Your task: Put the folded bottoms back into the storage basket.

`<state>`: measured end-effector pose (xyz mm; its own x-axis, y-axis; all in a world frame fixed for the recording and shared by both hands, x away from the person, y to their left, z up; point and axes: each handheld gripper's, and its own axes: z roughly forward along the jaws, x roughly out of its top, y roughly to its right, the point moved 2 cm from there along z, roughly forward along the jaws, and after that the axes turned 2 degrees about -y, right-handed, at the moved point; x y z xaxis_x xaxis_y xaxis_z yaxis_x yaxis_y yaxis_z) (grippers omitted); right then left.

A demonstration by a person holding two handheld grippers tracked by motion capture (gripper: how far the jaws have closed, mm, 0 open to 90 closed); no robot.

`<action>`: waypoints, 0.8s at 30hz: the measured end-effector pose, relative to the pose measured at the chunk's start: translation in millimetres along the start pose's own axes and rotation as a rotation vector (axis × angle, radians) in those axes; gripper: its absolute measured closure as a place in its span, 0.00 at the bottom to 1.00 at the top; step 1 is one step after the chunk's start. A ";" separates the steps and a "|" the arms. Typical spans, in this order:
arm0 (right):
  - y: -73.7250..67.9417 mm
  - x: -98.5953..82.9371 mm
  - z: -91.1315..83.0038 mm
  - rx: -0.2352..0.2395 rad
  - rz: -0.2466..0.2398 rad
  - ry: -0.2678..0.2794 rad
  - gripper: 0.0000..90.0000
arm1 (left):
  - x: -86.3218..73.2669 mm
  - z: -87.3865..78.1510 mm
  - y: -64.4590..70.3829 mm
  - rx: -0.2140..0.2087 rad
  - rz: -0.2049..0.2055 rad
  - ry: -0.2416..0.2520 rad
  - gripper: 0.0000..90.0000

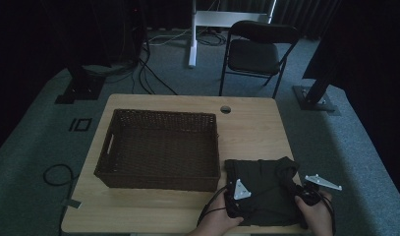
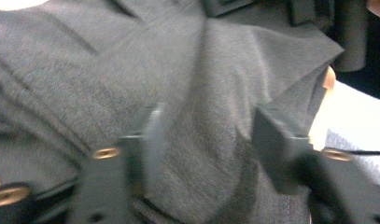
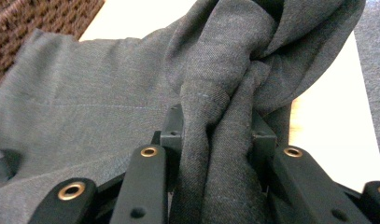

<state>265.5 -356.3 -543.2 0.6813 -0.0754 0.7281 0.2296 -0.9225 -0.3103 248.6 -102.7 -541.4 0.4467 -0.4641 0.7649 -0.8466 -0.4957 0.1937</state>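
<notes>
1. Right gripper [image 3: 216, 133]: jaws pressed in on a bunched, twisted fold of the dark grey garment [image 3: 108, 121]; cloth fills the gap between them in the right gripper view.
2. Left gripper [image 2: 204, 135]: jaws stand apart with a ridge of the same cloth rising between them. Left gripper view is blurred; whether the jaw faces actually bear on the fabric cannot be told.
3. High view: garment [image 1: 259, 189] lies crumpled at lower right of the frame, on the near right corner of the wooden table [image 1: 246, 128]. Left gripper [image 1: 235, 200] sits at its lower left edge, right gripper [image 1: 305, 194] at its lower right.
4. Both hands are cut off by the bottom edge of the high view; right hand [image 1: 318, 216] shows more than the left.
5. Brown wicker basket [image 1: 114, 162] sits at centre left of the high view, just beside the garment; contact between them cannot be made out.
6. Garment type is not readable: dim light, folds hide its outline.
7. Folding chair [image 1: 256, 51] stands at upper centre, beyond the table.
</notes>
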 end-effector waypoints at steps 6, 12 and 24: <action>2.5 -1.7 -1.5 -0.018 -0.002 -0.002 0.75 | 0.1 -7.1 5.7 0.080 0.060 0.031 0.21; 2.5 -1.0 -1.4 -0.022 -0.016 -0.007 0.74 | -9.6 -9.5 -8.4 0.108 -0.024 0.021 0.16; 3.8 -2.5 -0.2 -0.026 -0.011 -0.012 0.74 | -21.1 0.1 -13.2 0.128 -0.090 0.018 0.10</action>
<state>264.6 -359.7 -546.1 0.6873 -0.0607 0.7239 0.2190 -0.9328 -0.2862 250.3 -86.4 -560.1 0.5130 -0.4009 0.7591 -0.7591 -0.6247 0.1831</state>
